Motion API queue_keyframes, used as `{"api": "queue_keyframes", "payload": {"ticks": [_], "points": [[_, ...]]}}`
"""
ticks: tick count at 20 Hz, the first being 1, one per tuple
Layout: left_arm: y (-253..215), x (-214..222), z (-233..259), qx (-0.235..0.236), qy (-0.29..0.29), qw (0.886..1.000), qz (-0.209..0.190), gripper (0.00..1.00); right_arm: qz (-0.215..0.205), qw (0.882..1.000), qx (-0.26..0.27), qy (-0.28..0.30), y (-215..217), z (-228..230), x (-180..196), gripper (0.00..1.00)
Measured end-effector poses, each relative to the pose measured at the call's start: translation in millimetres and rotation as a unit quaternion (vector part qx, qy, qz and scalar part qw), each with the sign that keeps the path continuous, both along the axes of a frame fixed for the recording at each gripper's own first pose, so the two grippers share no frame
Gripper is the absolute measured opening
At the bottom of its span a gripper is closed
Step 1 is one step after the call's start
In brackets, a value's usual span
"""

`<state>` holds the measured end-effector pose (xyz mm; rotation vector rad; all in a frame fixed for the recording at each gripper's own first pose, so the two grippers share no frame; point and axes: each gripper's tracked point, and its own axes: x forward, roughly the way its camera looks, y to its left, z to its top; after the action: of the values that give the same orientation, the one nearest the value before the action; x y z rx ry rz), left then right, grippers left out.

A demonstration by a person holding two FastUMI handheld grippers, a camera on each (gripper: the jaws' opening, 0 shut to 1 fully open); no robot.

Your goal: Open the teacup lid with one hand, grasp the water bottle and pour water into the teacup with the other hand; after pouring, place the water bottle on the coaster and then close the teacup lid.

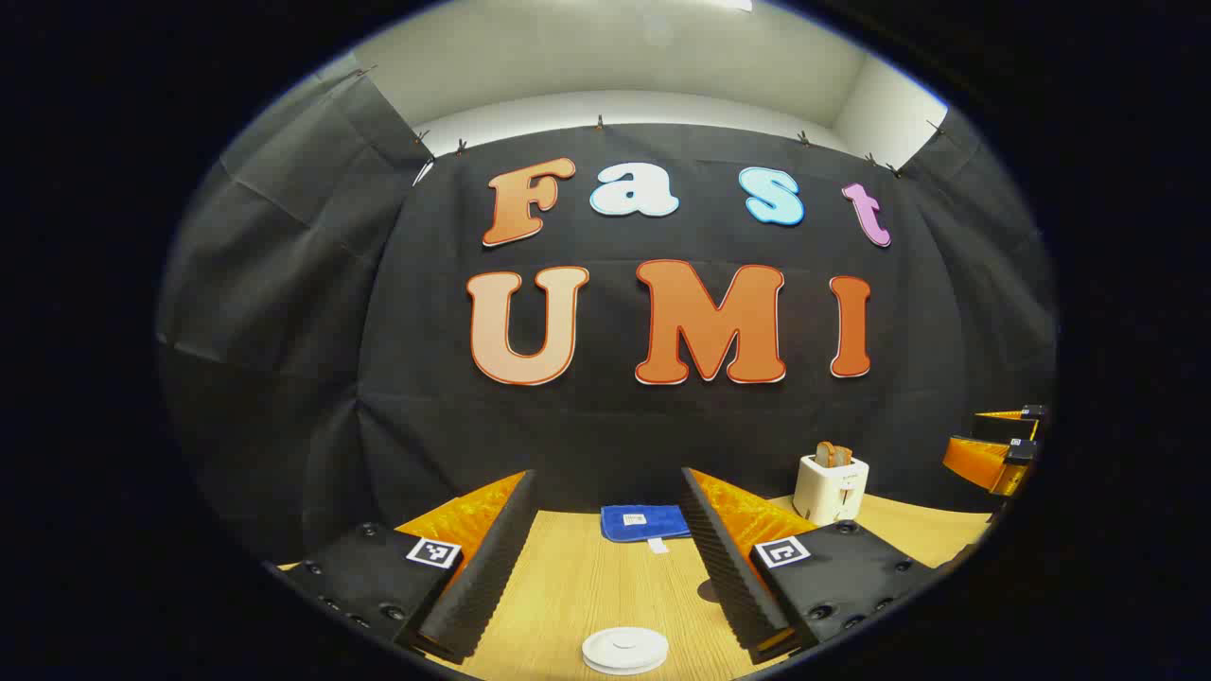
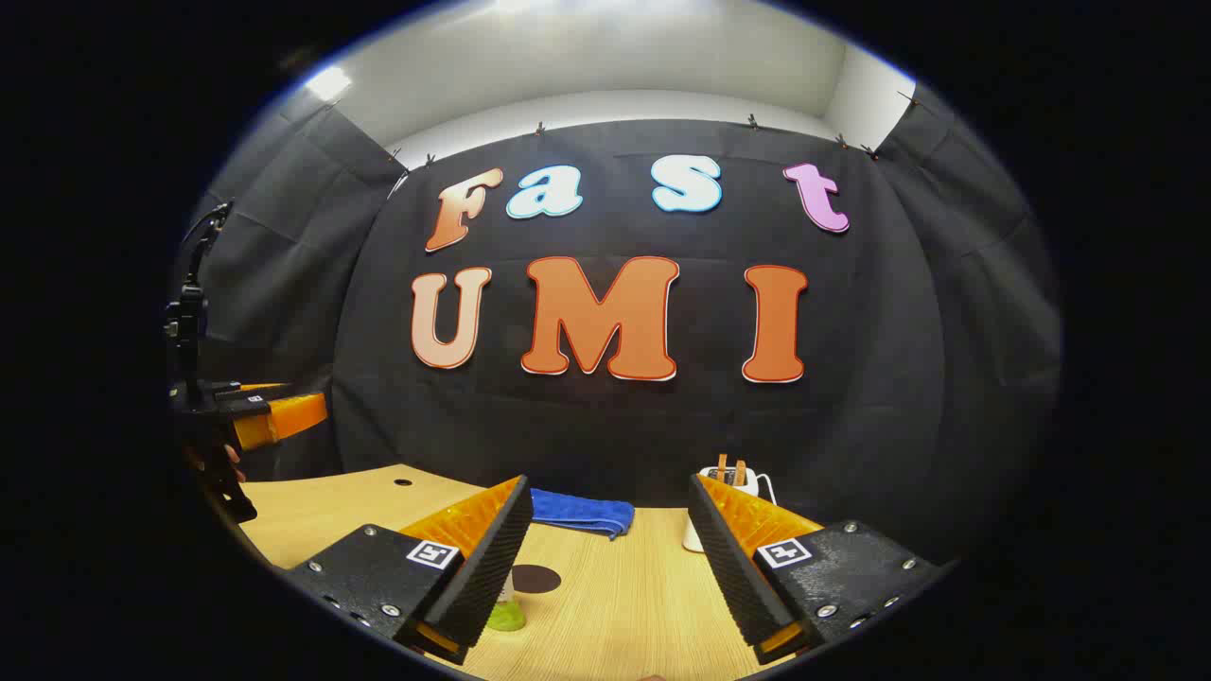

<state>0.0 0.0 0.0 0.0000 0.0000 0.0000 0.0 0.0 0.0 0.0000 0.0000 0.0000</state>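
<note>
1. You are working at a light wooden table [image 1: 577, 586] in a booth with black cloth walls [image 1: 284, 312] and a pale ceiling above.
2. In the left gripper view, the white round teacup lid [image 1: 624, 650] sits low on the table, between and just ahead of your left gripper's fingers. The cup beneath it is cut off at the bottom edge, so you cannot tell its shape.
3. In the right gripper view, a small yellow-green object [image 2: 506, 617] with a pale part above it peeks out from behind your right gripper's left finger. It is mostly hidden, so you cannot tell whether this is the water bottle.
4. A dark round coaster [image 2: 535, 578] lies flat on the wood just behind that green object, near the same finger.
5. Your left gripper [image 1: 605, 558] is held wide open above the table with nothing between its fingers.
6. Your right gripper [image 2: 610, 558] is likewise spread wide and grips nothing.
7. In the right gripper view the left gripper shows again at the far left edge, raised above the table, with a hand [image 2: 213, 463] on it.
8. In the left gripper view the right gripper appears at the far right edge, up off the table.
9. A folded blue cloth [image 1: 643, 522] lies at the back of the table near the wall.
10. A white toaster [image 1: 831, 487] with toast standing in its slots sits to the right of the cloth, well apart from the lid.
</note>
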Motion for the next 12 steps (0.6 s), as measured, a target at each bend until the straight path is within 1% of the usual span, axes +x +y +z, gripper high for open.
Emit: {"api": "queue_keyframes", "payload": {"ticks": [1,5,6,8,10,12], "points": [[2.0,-1.5,-3.0,0.003,0.003,1.0,0.002,0.97,-0.001,1.0,0.0,0.0,0.3,0.1,0.0,0.99],[15.0,-6.2,-2.5,0.007,0.003,1.0,0.015,0.96,0.002,1.0,0.0,-0.008,4.5,1.5,2.7,0.99],[18.0,-6.7,-1.4,0.008,0.0,1.0,0.018,0.97,0.002,1.0,-0.001,-0.012,6.4,2.5,4.1,0.99],[21.7,-7.1,-0.9,0.005,-0.003,1.0,0.022,0.97,-0.003,1.0,-0.005,-0.017,6.5,3.9,6.2,0.99],[31.2,-5.0,-3.4,0.013,-0.007,0.999,0.034,0.96,-0.007,1.0,-0.009,-0.025,7.9,5.7,9.4,0.99],[37.6,-2.7,-10.1,0.02,0.0,0.999,0.043,0.97,-0.013,0.999,-0.007,-0.031,6.5,5.5,14.4,0.99]]}}
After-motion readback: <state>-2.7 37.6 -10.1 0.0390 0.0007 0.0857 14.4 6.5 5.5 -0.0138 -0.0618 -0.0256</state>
